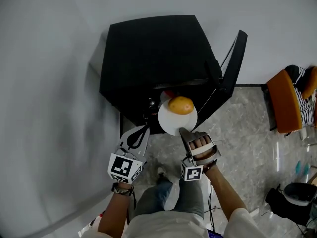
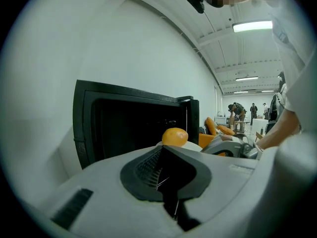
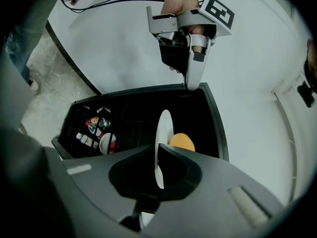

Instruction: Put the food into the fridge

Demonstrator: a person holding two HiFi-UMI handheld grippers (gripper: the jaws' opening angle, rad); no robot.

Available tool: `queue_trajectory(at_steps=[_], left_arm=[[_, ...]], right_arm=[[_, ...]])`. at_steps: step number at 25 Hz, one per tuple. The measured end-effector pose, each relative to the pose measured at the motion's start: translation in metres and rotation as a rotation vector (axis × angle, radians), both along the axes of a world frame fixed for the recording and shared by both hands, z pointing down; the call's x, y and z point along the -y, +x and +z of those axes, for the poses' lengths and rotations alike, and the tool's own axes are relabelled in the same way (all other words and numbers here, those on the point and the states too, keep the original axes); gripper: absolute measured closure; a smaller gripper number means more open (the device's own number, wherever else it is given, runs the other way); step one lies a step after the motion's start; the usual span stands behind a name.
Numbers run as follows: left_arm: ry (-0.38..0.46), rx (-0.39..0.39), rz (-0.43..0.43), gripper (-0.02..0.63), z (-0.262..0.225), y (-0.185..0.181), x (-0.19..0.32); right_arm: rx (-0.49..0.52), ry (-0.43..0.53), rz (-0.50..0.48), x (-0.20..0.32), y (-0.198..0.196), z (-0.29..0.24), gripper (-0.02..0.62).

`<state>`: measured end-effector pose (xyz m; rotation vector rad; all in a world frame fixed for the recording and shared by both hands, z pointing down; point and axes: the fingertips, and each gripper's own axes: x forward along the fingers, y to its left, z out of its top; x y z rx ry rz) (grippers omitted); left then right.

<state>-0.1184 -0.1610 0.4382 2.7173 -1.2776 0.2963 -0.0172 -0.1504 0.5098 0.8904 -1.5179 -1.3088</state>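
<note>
Right gripper [image 1: 184, 132]: you are holding it out ahead of you on an extended forearm, pointing at the fridge [image 1: 153, 53], and its jaws are clenching the near rim of the plate [image 1: 171, 120]. Plate: round, thin, smooth and white, sitting flat in the grip just in front of the fridge's open front. Orange [image 1: 181, 105]: rounded, with dimpled matt skin, resting on the far half of the plate. Left gripper [image 1: 146, 129]: you are carrying it beside the plate's left edge, also pointing toward the fridge, with its ribbed dark pads pressed together and nothing between them. Marker cube [image 1: 124, 167]: black-and-white squares, riding above your left wrist. Fridge: a boxy matt black cabinet with a dark interior. Door [image 1: 233, 68]: standing swung open on the right, its shelf showing small bottles in the right gripper view. Floor [image 1: 242, 133]: pale marbled stone, polished.
</note>
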Motion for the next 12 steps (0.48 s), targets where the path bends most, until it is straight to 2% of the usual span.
queue_trajectory(at_steps=[12], left_arm=[[0.003, 0.012, 0.004, 0.606, 0.021, 0.008, 0.016]], right_arm=[[0.004, 0.003, -0.001, 0.017, -0.003, 0.032, 0.575]])
